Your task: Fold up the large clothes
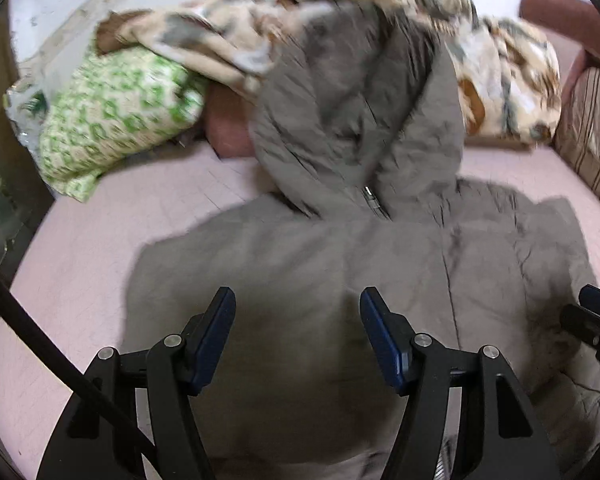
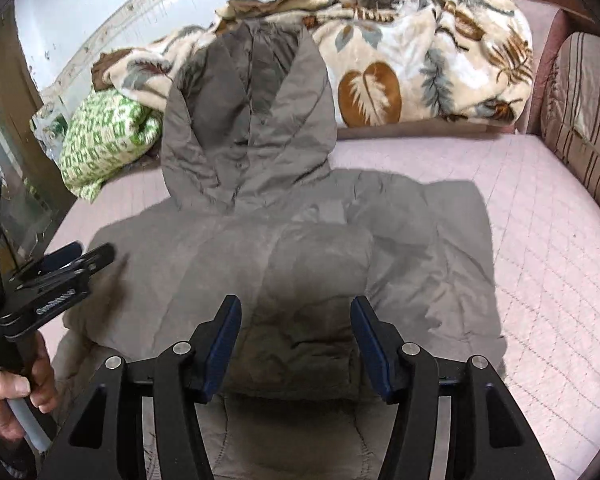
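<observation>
One grey-brown padded hooded jacket point(image 2: 300, 248) flat on pink quilted mattress point(image 2: 540, 240), directly under and ahead of both grippers, sleeves seemingly tucked in, hood point(image 2: 248, 128) stretched away from tips. Left gripper point(image 1: 298, 300) hovering over jacket body, jaws apart, nothing between. Right gripper point(image 2: 296, 308) likewise parted and empty over lower middle. Risks, as judged: puffy slick fill slipping from a shallow pinch; grabbing top layer only, so fold skews; hood snagging leaf-print fleece blanket point(image 2: 420, 52) or green-white patterned pillow point(image 2: 104, 136) beyond it; both grippers close, possible collision mid-fold.
</observation>
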`<move>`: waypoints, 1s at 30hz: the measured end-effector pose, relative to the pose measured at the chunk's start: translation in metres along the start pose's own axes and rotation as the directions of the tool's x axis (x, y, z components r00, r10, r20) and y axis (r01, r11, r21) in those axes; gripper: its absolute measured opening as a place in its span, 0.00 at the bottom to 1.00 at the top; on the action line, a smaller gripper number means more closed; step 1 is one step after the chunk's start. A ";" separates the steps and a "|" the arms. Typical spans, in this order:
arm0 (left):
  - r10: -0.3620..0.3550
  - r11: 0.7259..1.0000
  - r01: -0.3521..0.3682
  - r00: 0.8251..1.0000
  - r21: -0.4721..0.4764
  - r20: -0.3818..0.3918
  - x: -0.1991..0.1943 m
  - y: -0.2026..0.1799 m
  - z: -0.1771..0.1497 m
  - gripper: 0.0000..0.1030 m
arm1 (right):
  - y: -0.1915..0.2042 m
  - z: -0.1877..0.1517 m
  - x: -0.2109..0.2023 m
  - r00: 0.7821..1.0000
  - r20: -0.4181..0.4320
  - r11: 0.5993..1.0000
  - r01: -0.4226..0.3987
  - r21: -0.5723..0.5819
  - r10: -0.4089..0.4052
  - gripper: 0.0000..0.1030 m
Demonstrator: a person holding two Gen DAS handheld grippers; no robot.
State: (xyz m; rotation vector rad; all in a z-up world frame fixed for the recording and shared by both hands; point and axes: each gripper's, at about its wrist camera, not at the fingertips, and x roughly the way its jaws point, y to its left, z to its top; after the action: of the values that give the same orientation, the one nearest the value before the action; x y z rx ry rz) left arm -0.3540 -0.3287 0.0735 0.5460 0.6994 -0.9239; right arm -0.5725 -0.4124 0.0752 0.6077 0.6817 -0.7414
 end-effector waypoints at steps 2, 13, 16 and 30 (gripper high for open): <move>-0.003 1.000 0.003 0.999 -0.009 -0.051 0.019 -0.006 -0.004 0.62 | 0.000 -0.002 0.008 1.000 -0.031 1.000 -0.005 0.001 0.005 0.59; -0.016 1.000 0.016 1.000 -0.021 -0.013 -0.007 0.002 -0.017 0.62 | -0.011 -0.002 0.020 0.995 -0.098 0.998 0.006 0.068 0.001 0.59; -0.016 1.000 0.017 1.000 -0.025 0.018 -0.032 0.018 -0.034 0.62 | -0.005 -0.001 0.004 0.998 -0.056 0.998 -0.018 0.058 0.022 0.60; 0.011 0.994 -0.009 1.000 -0.108 0.019 -0.049 0.070 -0.087 0.62 | 0.021 -0.007 -0.033 0.970 0.115 0.972 0.223 -0.071 -0.214 0.62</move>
State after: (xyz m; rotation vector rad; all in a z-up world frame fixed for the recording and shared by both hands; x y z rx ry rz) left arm -0.3406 -0.2082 0.0618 0.4441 0.7243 -0.8753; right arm -0.5769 -0.3826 0.1002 0.4171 0.6842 -0.9394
